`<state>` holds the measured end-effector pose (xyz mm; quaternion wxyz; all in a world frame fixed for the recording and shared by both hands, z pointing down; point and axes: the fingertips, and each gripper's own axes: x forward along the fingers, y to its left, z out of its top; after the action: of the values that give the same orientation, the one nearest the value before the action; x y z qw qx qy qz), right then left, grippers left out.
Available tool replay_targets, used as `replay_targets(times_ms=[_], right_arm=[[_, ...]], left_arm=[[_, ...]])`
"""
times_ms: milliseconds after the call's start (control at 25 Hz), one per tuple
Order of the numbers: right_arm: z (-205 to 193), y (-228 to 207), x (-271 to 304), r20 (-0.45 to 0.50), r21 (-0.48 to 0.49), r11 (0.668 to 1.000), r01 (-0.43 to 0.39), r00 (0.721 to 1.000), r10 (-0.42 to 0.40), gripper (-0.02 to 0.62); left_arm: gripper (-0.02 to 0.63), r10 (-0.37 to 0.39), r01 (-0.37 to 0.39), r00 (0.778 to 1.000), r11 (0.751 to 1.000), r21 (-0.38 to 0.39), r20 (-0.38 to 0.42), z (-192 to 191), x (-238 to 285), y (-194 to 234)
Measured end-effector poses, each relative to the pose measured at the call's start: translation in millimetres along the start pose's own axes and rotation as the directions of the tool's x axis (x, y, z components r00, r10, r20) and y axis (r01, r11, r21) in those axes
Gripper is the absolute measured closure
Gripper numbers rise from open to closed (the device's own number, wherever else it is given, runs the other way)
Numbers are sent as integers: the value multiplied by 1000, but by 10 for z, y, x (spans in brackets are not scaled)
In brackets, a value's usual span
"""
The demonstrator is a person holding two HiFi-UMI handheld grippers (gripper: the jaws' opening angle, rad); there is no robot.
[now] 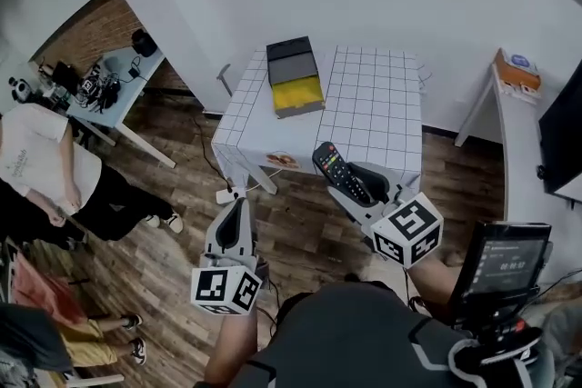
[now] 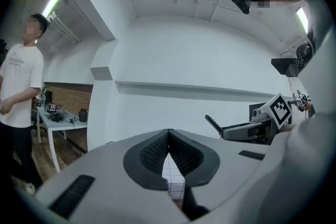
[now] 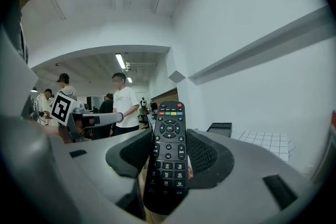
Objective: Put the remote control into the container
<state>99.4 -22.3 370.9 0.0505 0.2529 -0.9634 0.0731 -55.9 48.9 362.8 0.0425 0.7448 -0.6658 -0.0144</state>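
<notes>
The black remote control (image 1: pixel 338 170) sticks up from my right gripper (image 1: pixel 350 182), which is shut on its lower half. In the right gripper view the remote (image 3: pixel 169 149) stands upright between the dark pads, buttons facing the camera. The container (image 1: pixel 296 77), a black box with a yellow inside, sits on the far left part of the white gridded table (image 1: pixel 382 114), well ahead of the remote. It also shows as a dark box (image 3: pixel 219 127) to the right in the right gripper view. My left gripper (image 1: pixel 238 204) hangs low over the floor, shut and empty (image 2: pixel 168 136).
A person in a white shirt (image 1: pixel 36 168) stands at the left by a cluttered desk (image 1: pixel 109 82). A white shelf (image 1: pixel 514 104) is at the right, and a screen on a stand (image 1: pixel 509 263) is close to my right side. Wooden floor (image 1: pixel 300 232) lies between me and the table.
</notes>
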Motion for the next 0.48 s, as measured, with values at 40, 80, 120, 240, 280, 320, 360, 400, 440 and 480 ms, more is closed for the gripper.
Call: replay_targets(times_ms=[40, 80, 120, 240, 280, 320, 360, 400, 440, 480], right_arm=[[66, -110, 43, -2, 0, 1000, -8, 1000, 8, 380], [106, -169, 79, -2, -2, 1000, -14, 1000, 14, 382], [119, -190, 108, 0, -4, 1000, -18, 1000, 18, 381], [105, -222, 204, 9, 7, 1000, -25, 1000, 25, 382], [109, -246, 256, 11, 11, 1000, -25, 1000, 25, 382], [115, -271, 319, 12, 14, 1000, -25, 1000, 25, 380], [114, -294, 385, 9, 17, 1000, -27, 1000, 26, 381], [108, -317, 453, 5, 18, 999, -27, 1000, 27, 381], [100, -339, 522, -1, 19, 999, -26, 1000, 26, 381], [96, -364, 595, -5, 20, 1000, -22, 1000, 22, 380]], left_arm=[[597, 7, -7, 1000, 1000, 0, -3, 52, 117, -23], [597, 12, -12, 1000, 1000, 3, -8, 77, 182, -37], [597, 14, -14, 1000, 1000, 7, -14, 74, 206, -44], [597, 14, -14, 1000, 1000, 11, -25, 12, 253, -5], [597, 16, -16, 1000, 1000, 12, -24, 14, 291, 33], [597, 19, -18, 1000, 1000, 12, -21, 23, 335, 80], [597, 21, -21, 1000, 1000, 10, -19, 28, 380, 128], [597, 22, -22, 1000, 1000, 8, -19, 23, 424, 176], [597, 21, -21, 1000, 1000, 6, -21, 10, 472, 226], [597, 18, -17, 1000, 1000, 5, -23, 1, 527, 278]])
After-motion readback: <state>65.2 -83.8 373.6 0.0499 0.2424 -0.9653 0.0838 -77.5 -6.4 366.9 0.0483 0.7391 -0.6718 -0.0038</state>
